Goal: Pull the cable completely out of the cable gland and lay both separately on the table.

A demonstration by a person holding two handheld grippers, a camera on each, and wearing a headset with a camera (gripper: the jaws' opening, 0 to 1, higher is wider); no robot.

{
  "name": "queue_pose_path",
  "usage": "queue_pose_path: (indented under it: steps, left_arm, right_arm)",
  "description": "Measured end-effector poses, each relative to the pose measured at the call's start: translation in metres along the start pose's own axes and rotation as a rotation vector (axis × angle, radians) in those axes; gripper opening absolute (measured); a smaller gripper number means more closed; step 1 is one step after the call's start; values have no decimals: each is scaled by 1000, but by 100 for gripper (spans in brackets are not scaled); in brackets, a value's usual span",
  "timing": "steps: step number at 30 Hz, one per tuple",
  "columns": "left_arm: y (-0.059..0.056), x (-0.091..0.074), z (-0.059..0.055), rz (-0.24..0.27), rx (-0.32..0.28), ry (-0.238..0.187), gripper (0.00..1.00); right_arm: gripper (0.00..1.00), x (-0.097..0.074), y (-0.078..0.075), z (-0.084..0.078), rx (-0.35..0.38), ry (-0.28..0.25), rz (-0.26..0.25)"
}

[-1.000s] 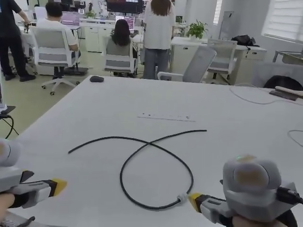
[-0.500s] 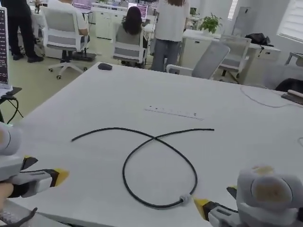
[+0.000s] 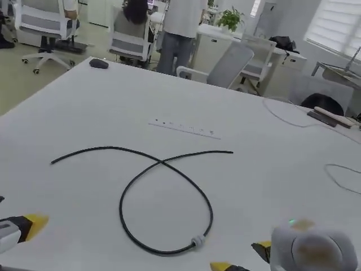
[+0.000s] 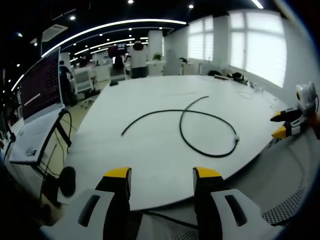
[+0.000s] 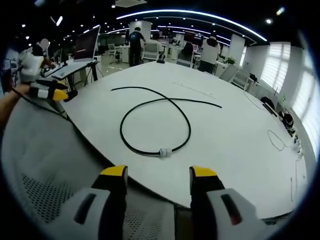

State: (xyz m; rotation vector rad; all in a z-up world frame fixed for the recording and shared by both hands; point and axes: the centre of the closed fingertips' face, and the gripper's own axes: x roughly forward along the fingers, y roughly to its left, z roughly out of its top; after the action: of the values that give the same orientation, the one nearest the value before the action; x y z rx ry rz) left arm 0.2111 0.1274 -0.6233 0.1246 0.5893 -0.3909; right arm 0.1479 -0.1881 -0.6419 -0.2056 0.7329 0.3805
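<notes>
Black cable (image 3: 162,161) loops through white cable gland (image 3: 196,242)

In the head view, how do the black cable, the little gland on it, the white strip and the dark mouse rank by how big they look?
1. Cable, by far the largest.
2. Strip.
3. Mouse, which looks a little bigger than the gland even though it lies much farther away.
4. Gland.

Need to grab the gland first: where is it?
In the head view the cable gland sits on the near side of the cable loop, ahead of the right gripper.
</notes>
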Motion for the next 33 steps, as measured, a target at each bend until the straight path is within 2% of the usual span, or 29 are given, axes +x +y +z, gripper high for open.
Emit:
queue_pose_path:
  steps: [1,2,3,4,7,8,10,11,13,15,17,19,20,21,23,27,29,30,33]
  left_arm:
    - [-4,1,3,-28,2,-15,53]
    - [-7,1,1,-45,4,-1,55]
    - [-8,2,-5,-55,8,41,57]
    - [-8,2,-9,-59,25,64,57]
    - [-14,3,-7,-103,40,60,55]
    - [-14,4,-7,-111,44,65,56]
    - [-13,6,-8,-125,62,78,55]
    - [-12,7,-7,-128,64,75,55]
    - [-12,9,-5,-142,57,71,55]
    - [-14,11,-6,-164,59,82,55]
    - [-16,11,-8,-182,52,94,56]
    - [-20,10,-8,-197,61,89,55]
    - [-21,10,-8,-202,68,94,55]
    - [-22,10,-11,-206,88,104,55]
    - [-22,11,-12,-210,109,112,54]
    - [-24,10,-11,-233,96,103,54]
    - [-25,9,-12,-242,108,105,54]
    - [-26,8,-11,-247,111,99,54]
    - [-26,7,-9,-251,105,87,55]
  right_arm:
    - [47,0,3,-1,7,11,26]
    - [45,0,6,-2,16,18,50]
    - [45,0,6,-2,17,26,70]
    - [46,0,4,-3,0,38,77]
    - [46,1,-9,-10,-127,120,90]
    - [44,3,-11,-14,-177,156,122]
    - [43,10,-17,-10,-225,151,163]
    - [42,11,-19,-10,-229,155,165]
    - [40,20,-28,-10,-273,196,187]
    - [41,33,-35,-11,-359,228,207]
    - [44,48,-42,-16,-342,289,214]
    - [45,65,-42,-16,-376,308,254]
    - [46,71,-44,-17,-410,323,262]
    - [46,80,-49,-17,-477,340,257]
    - [46,95,-48,-17,-561,347,286]
    - [42,114,-48,-15,-633,355,322]
    - [40,120,-48,-15,-691,355,339]
    - [39,123,-47,-16,-742,366,358]
    - [38,132,-48,-19,-819,388,384]
